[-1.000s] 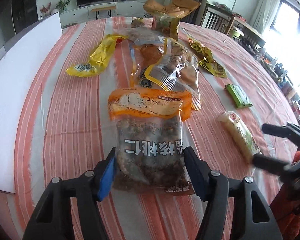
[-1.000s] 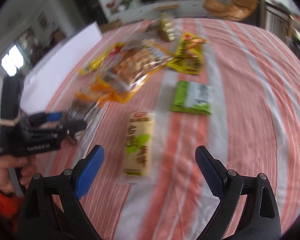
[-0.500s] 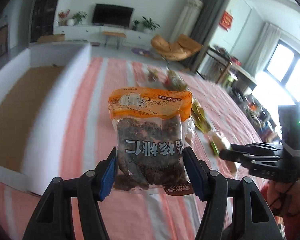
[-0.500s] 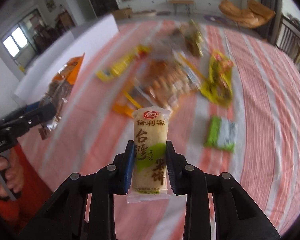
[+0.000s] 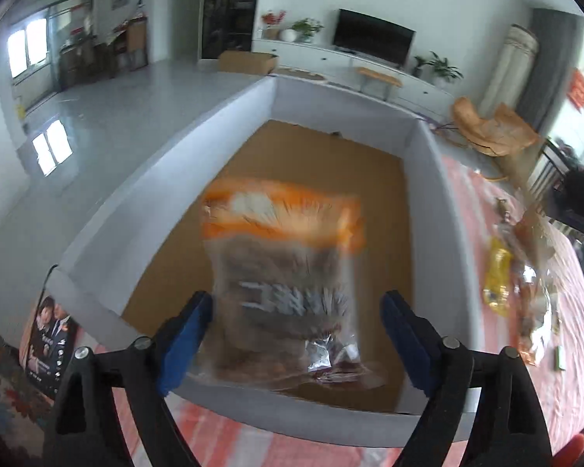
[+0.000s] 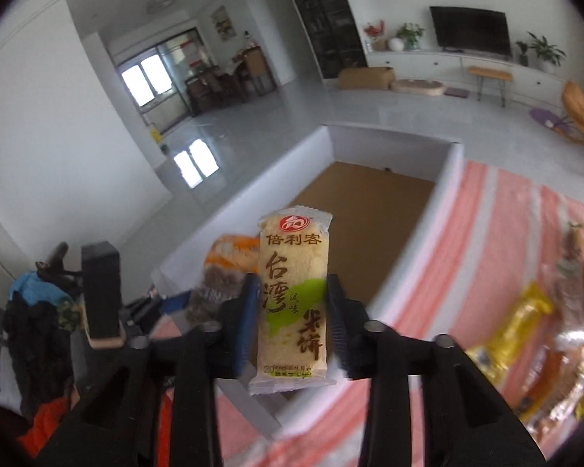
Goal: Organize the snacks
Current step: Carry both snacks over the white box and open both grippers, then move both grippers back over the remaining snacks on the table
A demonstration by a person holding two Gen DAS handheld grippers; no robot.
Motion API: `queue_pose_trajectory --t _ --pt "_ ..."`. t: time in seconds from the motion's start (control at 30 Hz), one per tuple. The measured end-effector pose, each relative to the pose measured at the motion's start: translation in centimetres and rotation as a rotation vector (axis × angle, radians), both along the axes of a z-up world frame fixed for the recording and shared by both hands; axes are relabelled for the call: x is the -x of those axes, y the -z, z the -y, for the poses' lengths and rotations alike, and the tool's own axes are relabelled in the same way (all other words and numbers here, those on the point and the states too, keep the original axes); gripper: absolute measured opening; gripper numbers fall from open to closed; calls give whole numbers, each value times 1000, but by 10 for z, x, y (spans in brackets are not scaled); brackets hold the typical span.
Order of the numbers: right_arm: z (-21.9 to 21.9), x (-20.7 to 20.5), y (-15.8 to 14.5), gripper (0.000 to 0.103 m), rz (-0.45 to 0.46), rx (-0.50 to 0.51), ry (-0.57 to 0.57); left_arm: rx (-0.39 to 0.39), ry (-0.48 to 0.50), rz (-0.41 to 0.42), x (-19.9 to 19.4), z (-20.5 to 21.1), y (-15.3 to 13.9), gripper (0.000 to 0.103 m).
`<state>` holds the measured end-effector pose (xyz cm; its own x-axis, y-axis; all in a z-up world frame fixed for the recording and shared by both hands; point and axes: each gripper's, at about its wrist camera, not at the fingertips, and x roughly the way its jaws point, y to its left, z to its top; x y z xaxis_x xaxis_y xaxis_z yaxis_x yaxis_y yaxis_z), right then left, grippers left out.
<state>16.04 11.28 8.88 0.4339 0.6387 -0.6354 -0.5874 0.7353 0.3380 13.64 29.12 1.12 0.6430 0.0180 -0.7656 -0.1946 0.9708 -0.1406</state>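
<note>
**Two snacks over the box**

Left wrist view: the left tool (image 5: 296,334) is spread, and the blurred, orange-topped nut bag (image 5: 284,272) looks loose above the box (image 5: 428,179), likely dropping in.

Right wrist view: the right tool (image 6: 292,319) pinches an upright rice cracker (image 6: 294,295), with the box at 12 o'clock.

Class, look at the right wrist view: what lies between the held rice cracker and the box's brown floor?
Nothing solid: only the box's near white wall crosses below the rice cracker; the floor beyond looks bare.
</note>
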Motion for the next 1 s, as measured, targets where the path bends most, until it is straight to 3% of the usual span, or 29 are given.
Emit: queue_pose_trajectory --t 0.03,0.13,0.23,0.33,0.43,0.57,0.63,0.77,1.0 --pt "-3 -1 2 80 -7 -7 7 -7 -5 8 4 -2 2 88" --pt "11 7 11 80 11 -32 32 -3 -11 54 18 6 -2 89" --pt "42 27 27 83 80 44 74 37 66 130 43 38 -16 89" --pt "106 53 57 85 138 148 170 83 239 170 64 98 -30 96" --pt "185 76 92 85 111 235 307 126 432 163 82 168 -27 103" --pt "293 113 132 85 42 343 507 171 632 19 85 256 19 103" --pt "336 128 147 85 7 389 581 118 660 -46 79 289 51 103" --pt "386 144 162 85 -24 446 668 39 633 -103 57 311 96 103" --pt "429 146 172 87 -77 375 791 -82 618 -67 25 334 108 103"
